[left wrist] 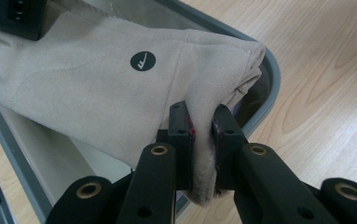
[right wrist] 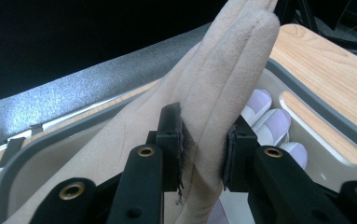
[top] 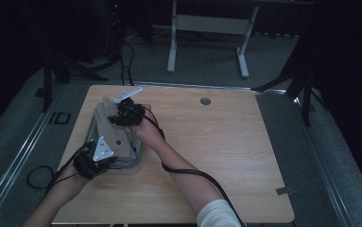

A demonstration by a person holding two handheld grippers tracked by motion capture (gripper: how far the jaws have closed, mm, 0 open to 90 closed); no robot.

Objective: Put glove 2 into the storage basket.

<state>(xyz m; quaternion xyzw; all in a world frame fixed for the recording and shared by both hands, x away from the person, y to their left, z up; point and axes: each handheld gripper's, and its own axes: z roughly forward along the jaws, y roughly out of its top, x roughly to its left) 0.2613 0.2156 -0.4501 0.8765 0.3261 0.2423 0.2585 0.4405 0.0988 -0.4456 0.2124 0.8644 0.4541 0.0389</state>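
1. A beige suede glove [top: 114, 130] is held stretched over a grey tray [top: 136, 161] near the left edge of the wooden table [top: 216, 146], one end in each gripper.
2. The left gripper [left wrist: 203, 133] has its jaws clamped tight on the cuff end (a round black logo [left wrist: 143, 61] shows on the fabric in the left gripper view, and the tray's rounded corner lies beneath).
3. The right gripper [right wrist: 204, 140] has its jaws closed on the folded finger end, a little wider apart, since the fabric there is thick.
4. The right gripper view alone reveals pale purple glove fingers [right wrist: 271, 123] lying inside the tray.
5. The high view alone gives the layout: both forearms come in from below, the right gripper farther up the tray, cables [top: 202, 177] trailing.
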